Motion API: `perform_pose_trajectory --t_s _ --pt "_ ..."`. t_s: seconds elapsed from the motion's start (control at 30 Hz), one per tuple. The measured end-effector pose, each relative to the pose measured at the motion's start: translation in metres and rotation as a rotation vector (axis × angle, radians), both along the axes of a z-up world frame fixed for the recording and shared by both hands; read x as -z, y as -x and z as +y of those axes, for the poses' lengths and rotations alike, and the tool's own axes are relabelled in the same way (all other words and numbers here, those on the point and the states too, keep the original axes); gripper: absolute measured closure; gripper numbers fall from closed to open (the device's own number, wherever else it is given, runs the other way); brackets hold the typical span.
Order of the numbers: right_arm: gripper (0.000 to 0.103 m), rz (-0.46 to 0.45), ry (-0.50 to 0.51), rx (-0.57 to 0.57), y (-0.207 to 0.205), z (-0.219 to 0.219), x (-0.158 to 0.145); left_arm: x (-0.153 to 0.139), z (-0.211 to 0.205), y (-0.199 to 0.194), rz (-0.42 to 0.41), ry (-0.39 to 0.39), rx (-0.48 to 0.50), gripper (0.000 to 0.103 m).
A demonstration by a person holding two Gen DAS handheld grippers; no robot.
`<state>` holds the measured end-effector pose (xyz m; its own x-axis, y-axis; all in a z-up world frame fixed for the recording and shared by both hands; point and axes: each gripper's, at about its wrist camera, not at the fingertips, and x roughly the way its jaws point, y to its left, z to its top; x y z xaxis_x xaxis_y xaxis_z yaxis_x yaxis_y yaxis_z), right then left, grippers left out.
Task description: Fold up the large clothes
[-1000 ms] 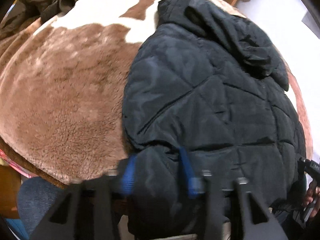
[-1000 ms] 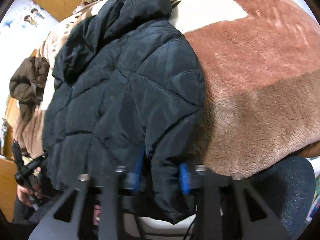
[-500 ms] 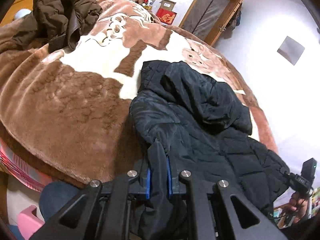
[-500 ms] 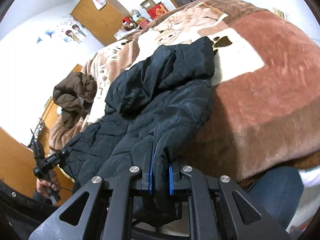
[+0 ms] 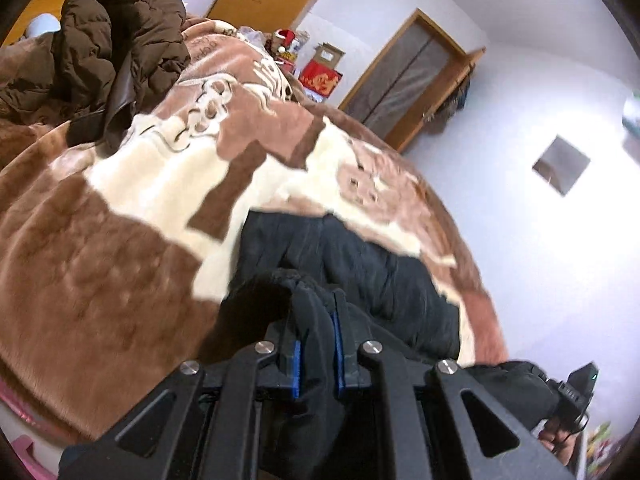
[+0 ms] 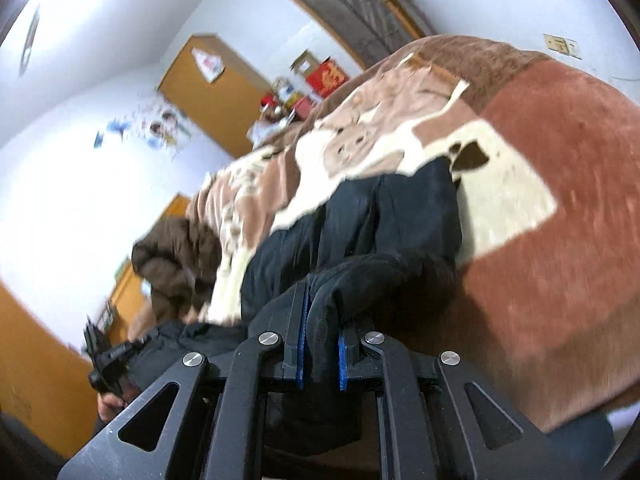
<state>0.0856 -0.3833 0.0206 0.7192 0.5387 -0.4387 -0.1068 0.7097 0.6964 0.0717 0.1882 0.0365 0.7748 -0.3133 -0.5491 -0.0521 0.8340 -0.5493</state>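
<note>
Item: left gripper (image 5: 316,344), blue pads nearly together, pinching a thick bunch of black jacket (image 5: 360,276) hem. Item: right gripper (image 6: 322,350), likewise closed to a narrow gap, pinching the opposite hem corner of the same jacket, whose padding is bulging up between the fingers. The jacket is lying on the plush blanket (image 5: 100,264), its body stretching away toward 12 o'clock from each gripper, hood end farthest off. A brown coat (image 5: 108,48) is sitting heaped at 10 o'clock in the left view, well apart from the work. A door (image 5: 408,80) is standing at 1 o'clock beyond the bed. Judged step: carrying the hem forward over the body to make the fold. Advice: keeping both grips firm and level, travelling together so the edge is landing square near the hood end, and releasing only once the fabric is resting flat.
</note>
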Motion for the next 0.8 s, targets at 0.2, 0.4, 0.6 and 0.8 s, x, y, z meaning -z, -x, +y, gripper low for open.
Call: perform_pose_trajectory --t_s 0.2,0.4,0.6,0.8 --pt "0.092 0.029 -0.002 0.050 -0.086 0.002 -0.010 -0.005 0.002 -0.081 0.004 0.013 -0.031 0.090" --pt "0.092 0.205 -0.029 0.103 -0.187 -0.002 0.032 0.030 -0.001 -0.180 0.114 0.021 -0.052 0.090" --pt "0.091 0.355 0.003 0.092 -0.252 0.005 0.102 0.104 -0.013 -0.253 0.264 -0.027 -0.054 0.088" --pt "0.087 0.383 -0.071 0.080 -0.263 -0.003 0.123 0.125 -0.020 -0.272 0.266 -0.018 -0.052 0.084"
